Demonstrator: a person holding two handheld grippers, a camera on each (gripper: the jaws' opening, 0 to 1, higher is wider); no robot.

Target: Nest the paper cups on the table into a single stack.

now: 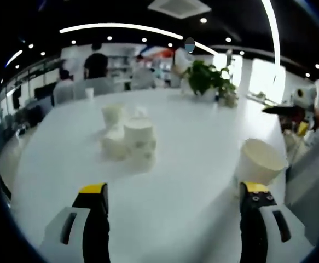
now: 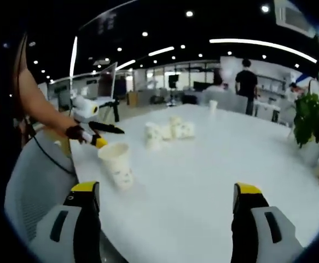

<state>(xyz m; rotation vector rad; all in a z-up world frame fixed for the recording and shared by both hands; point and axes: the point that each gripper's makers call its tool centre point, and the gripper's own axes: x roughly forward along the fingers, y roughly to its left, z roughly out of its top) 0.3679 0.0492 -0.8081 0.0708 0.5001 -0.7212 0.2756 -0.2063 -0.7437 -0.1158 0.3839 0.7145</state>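
A cluster of about four white paper cups (image 1: 127, 139) sat mid-table on the white oval table (image 1: 192, 159), blurred. One more white paper cup (image 1: 259, 160) lay tilted near its edge. A green potted plant (image 1: 207, 78) stood beyond. Left gripper (image 1: 173, 193) and right gripper (image 2: 164, 196) were spread apart, holding nothing.

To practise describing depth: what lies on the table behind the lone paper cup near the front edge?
Behind the lone paper cup sits a cluster of paper cups on the white table, with one small cup at the far edge. How many cups the cluster holds cannot be told.
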